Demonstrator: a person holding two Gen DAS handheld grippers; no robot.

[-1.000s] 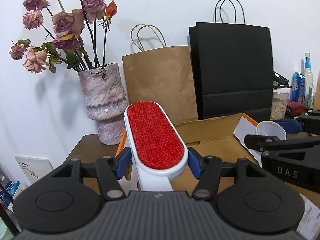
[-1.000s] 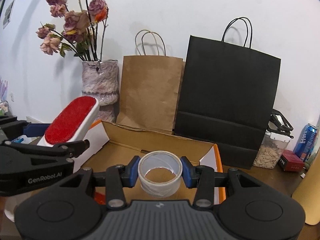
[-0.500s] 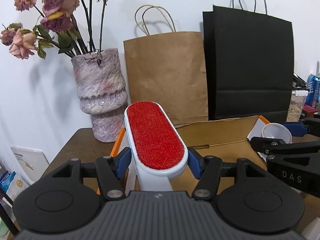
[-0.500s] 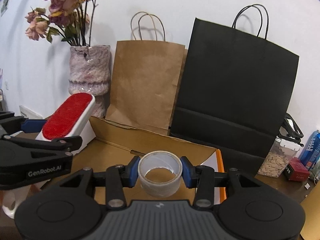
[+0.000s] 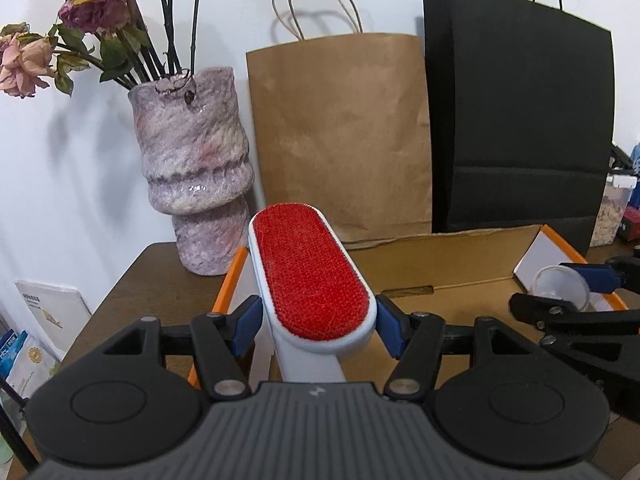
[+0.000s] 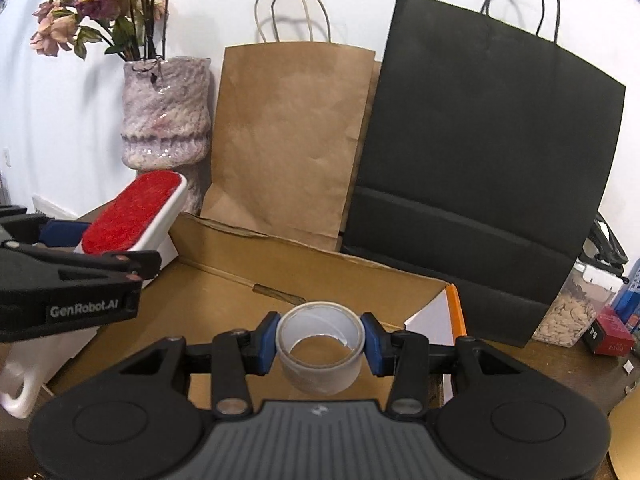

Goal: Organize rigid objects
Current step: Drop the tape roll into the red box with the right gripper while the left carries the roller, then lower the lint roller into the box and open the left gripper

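Observation:
My left gripper point(image 5: 314, 324) is shut on a white lint brush with a red pad point(image 5: 310, 272), held above the left end of an open cardboard box point(image 5: 448, 256). The brush also shows in the right wrist view point(image 6: 134, 212). My right gripper point(image 6: 320, 338) is shut on a roll of clear tape point(image 6: 320, 346), held above the right part of the same box point(image 6: 320, 264). The tape shows in the left wrist view point(image 5: 560, 284) at the right edge.
A purple vase with dried roses point(image 5: 192, 172), a brown paper bag point(image 5: 340, 132) and a black paper bag point(image 5: 520, 128) stand behind the box against the wall. A jar of seeds point(image 6: 568, 316) and a red box point(image 6: 610, 336) sit at the right on the brown table point(image 5: 152, 280).
Both grippers have moved forward and down toward the box, still holding the brush and the tape. The bags and vase now loom larger.

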